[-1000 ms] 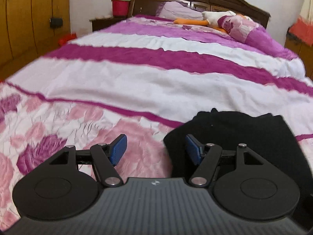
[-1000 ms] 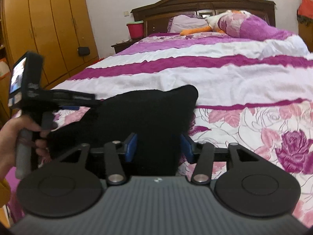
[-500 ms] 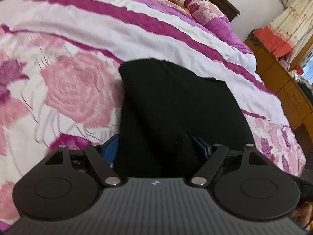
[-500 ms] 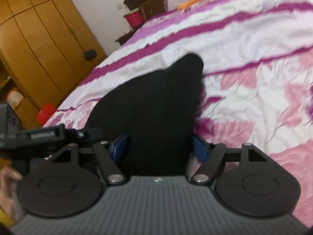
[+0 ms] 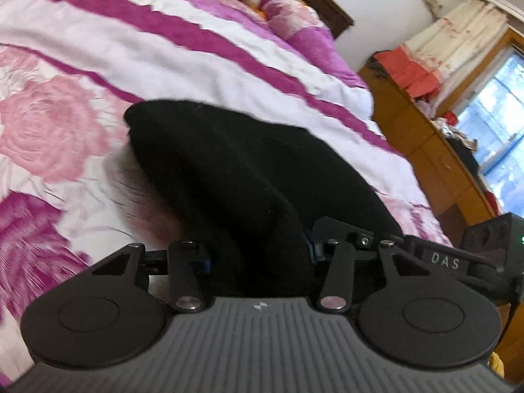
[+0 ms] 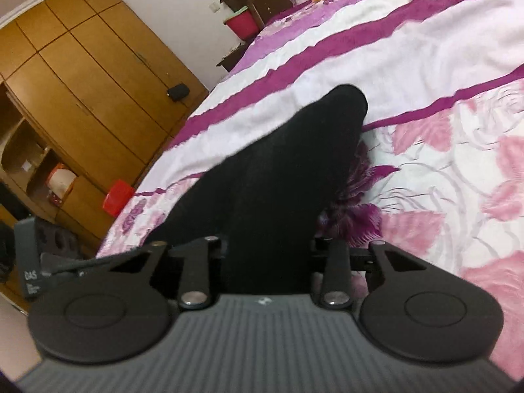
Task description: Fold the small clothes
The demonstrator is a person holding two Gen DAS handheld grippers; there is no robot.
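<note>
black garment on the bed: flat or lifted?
Partly lifted: near edge of the black garment rises between both grippers' closing jaws; far corner lies on the bedspread.

The garment is plain black. The bedspread has white and magenta stripes, and pink and purple roses near the hand-held grippers. The wardrobe is brown wood. The bucket is red.

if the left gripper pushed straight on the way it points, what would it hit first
The left gripper already has the black knitted garment bunched between its just-closing jaws, so more of that fabric comes first. Past it lies the pink and purple floral bedspread, though depth is unclear.
</note>
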